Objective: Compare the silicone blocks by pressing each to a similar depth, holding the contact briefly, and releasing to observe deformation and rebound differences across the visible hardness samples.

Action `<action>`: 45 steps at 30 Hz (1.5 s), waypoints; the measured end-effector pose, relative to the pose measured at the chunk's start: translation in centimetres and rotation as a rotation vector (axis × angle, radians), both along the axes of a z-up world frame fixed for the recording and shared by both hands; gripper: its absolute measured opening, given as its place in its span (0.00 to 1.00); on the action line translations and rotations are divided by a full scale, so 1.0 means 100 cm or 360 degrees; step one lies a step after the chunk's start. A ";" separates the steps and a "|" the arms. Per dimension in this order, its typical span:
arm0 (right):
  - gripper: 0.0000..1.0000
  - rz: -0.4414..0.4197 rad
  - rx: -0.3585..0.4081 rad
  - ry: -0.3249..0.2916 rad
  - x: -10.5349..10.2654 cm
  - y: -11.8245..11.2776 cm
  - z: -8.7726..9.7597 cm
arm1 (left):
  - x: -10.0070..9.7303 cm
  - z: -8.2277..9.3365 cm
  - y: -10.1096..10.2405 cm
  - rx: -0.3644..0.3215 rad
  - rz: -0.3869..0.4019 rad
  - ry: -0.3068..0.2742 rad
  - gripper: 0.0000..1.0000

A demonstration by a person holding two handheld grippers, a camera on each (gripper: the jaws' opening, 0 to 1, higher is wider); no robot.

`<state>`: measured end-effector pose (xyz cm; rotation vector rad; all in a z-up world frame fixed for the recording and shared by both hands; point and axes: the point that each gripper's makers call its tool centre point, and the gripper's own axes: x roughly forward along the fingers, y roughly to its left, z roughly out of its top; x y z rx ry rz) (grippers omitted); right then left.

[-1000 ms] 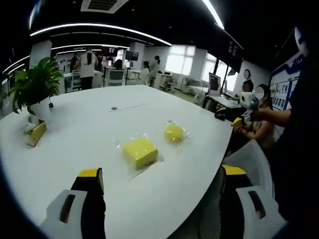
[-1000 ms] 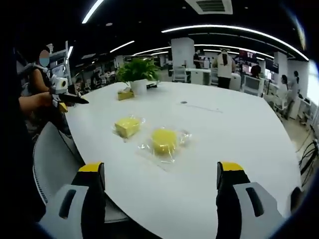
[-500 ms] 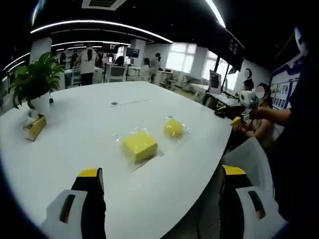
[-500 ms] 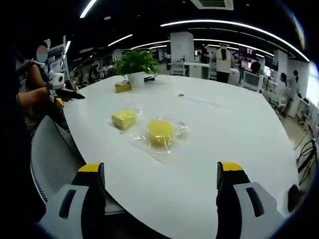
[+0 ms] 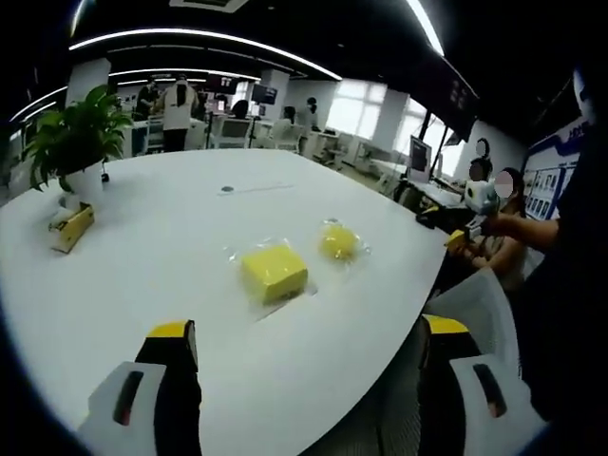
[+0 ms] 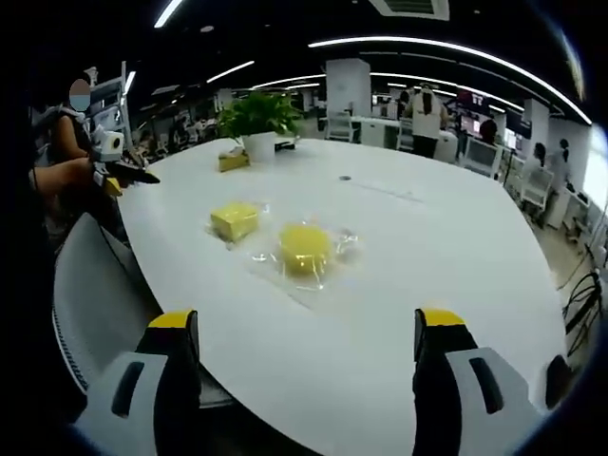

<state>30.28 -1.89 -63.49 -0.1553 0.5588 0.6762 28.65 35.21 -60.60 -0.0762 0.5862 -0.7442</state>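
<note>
Two yellow silicone samples in clear wrappers lie on a big white table (image 5: pixel 142 256). A square block (image 5: pixel 274 272) sits ahead of my left gripper (image 5: pixel 309 351), with a round block (image 5: pixel 338 241) just beyond it to the right. In the right gripper view the round block (image 6: pixel 305 249) is the nearer one and the square block (image 6: pixel 235 219) lies to its left. My right gripper (image 6: pixel 306 344) hovers over the near table edge (image 6: pixel 285 380). Both grippers are open, jaws wide apart, nothing between them, well short of the blocks.
A potted plant (image 5: pixel 74 144) and a small yellow box (image 5: pixel 72 228) stand at the table's far side. A white chair back (image 6: pixel 95 313) stands by the near edge. A seated person (image 5: pixel 499 228) holds another gripper device. Desks and people fill the office behind.
Both views shifted slightly as the hands moved; the blocks sit a little nearer in the right gripper view. Blocks themselves stayed put and both grippers stayed open.
</note>
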 end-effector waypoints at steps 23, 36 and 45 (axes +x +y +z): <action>0.96 -0.0127 0.0231 0.0008 0.006 -0.007 0.011 | 0.032 -0.012 -0.008 -0.0036 0.0034 0.0114 0.99; 0.96 -0.0156 0.0175 0.0037 -0.003 -0.014 0.006 | 0.069 -0.033 -0.024 -0.0093 0.0021 0.0331 0.99; 0.96 -0.0213 0.0170 0.0020 -0.006 -0.020 0.008 | 0.115 -0.045 -0.027 -0.0359 0.0215 0.0569 0.94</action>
